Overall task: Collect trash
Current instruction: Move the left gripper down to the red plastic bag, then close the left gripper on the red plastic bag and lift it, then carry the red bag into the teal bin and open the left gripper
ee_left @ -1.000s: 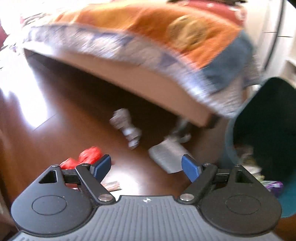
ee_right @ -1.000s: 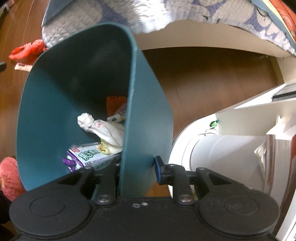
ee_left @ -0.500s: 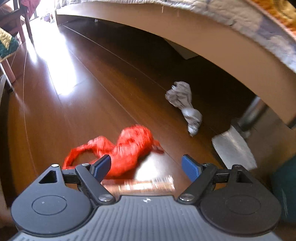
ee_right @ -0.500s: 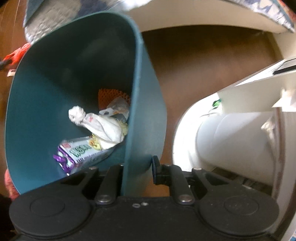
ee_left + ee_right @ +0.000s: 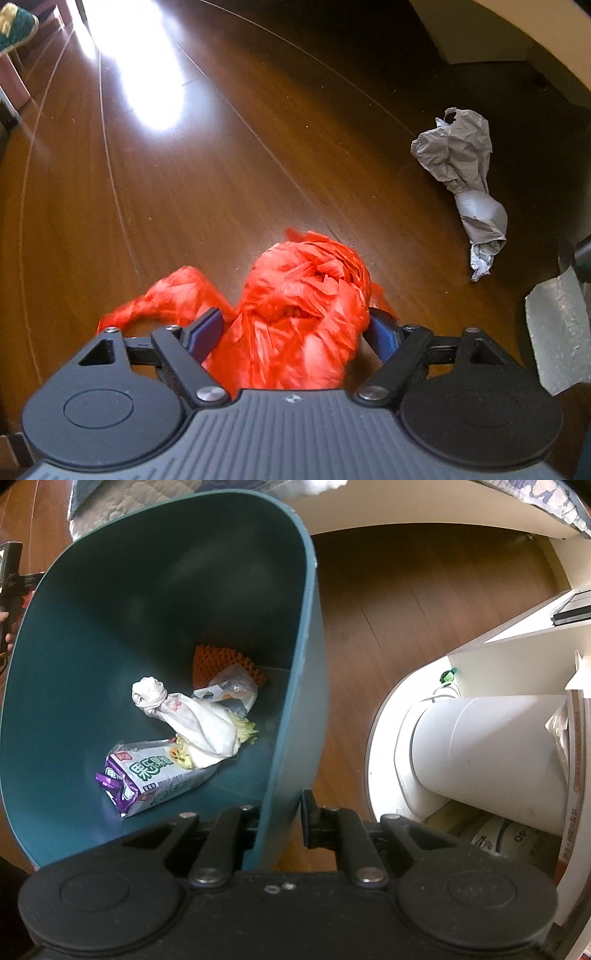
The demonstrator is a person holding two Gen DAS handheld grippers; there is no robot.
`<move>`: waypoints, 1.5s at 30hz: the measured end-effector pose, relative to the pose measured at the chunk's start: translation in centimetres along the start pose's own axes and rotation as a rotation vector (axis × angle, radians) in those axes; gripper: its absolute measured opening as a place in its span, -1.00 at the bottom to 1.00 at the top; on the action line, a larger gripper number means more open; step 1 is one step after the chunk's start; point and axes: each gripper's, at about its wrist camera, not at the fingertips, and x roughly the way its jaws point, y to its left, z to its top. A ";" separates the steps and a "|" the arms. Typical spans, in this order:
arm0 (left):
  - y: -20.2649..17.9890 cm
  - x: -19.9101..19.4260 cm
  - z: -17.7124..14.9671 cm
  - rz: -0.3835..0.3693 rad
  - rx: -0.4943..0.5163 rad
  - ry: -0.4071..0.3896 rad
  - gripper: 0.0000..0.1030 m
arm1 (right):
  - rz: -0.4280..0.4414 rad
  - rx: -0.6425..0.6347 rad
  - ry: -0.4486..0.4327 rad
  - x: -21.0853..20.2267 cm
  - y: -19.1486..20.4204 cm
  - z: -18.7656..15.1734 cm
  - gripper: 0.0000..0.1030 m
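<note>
While the left gripper [image 5: 293, 326] is pointing steeply down at the wood floor [image 5: 221, 166], its blue pads [image 5: 205, 330] are standing either side of a crumpled red bag [image 5: 303, 306] and closing in on it. The bag is sitting between the jaws, bulging up over the gripper's body, with a twisted tail trailing off to the left along the floor. The jaws are spread wide, and I cannot tell whether the pads are pressing the plastic yet. To the right, well apart from the red bag, a crumpled grey bag [image 5: 465, 177] is lying on the floor, and near the right edge a flat silvery sheet [image 5: 557, 332] is lying beside a dark post. Sunlight is glaring off the boards at the upper left.

Over on the other side, the right gripper [image 5: 280, 818] is pinching the near wall of a teal bin [image 5: 295, 664], one finger inside and one outside, the jaws nearly pressed together on the thin rim. Inside the bin, trash is resting on the bottom: a knotted white bag [image 5: 188, 716], a purple and white packet [image 5: 155, 779] lying just in front of it, an orange ridged piece [image 5: 221, 661] at the back, and a clear wrapper [image 5: 231, 690] touching it. Right of the bin, a white cylinder [image 5: 487, 753] is sitting inside a white shelf unit, and a quilt edge [image 5: 103, 506] is hanging down behind the bin.
</note>
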 end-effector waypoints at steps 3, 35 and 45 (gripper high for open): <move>-0.1 -0.2 0.2 -0.004 0.015 -0.011 0.33 | -0.006 -0.007 0.002 0.6 -0.2 0.0 -0.77; -7.7 -30.5 -5.3 -0.312 0.414 -0.383 0.25 | -0.017 -0.056 -0.067 0.4 0.0 -0.4 -0.75; -15.6 -36.8 -7.7 -0.563 0.708 -0.509 0.25 | -0.017 -0.046 -0.046 0.6 0.1 -1.0 -0.75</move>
